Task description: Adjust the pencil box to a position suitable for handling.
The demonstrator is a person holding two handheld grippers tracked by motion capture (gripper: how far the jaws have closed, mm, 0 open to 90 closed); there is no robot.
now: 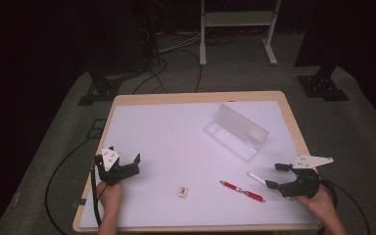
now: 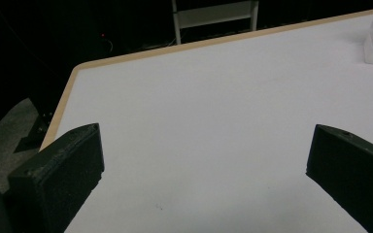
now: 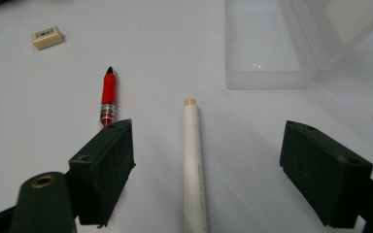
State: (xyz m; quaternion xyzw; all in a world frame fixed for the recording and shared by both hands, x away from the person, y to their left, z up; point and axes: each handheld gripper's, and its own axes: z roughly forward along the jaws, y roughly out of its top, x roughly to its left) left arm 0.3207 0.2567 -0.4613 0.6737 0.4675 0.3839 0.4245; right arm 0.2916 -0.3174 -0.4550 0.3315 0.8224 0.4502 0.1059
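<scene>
A white pen [image 3: 194, 160] lies on the white table between the wide-apart jaws of my right gripper [image 3: 206, 160], untouched by either pad; the same pen [image 1: 257, 177] sits just left of that gripper [image 1: 276, 176] at the table's front right. A red pen [image 1: 242, 191] lies to its left, its black tip [image 3: 109, 72] pointing away past the left jaw. A small cream eraser [image 1: 183, 191] rests near the front middle. A clear plastic case [image 1: 236, 131] stands open behind the pens. My left gripper [image 1: 127, 164] is open over bare table at the front left.
The table's wooden edge [image 1: 196, 98] runs along the far side, with dark floor, cables and a white stand's legs [image 1: 235, 34] beyond. In the left gripper view the table's far left corner [image 2: 77, 70] is near.
</scene>
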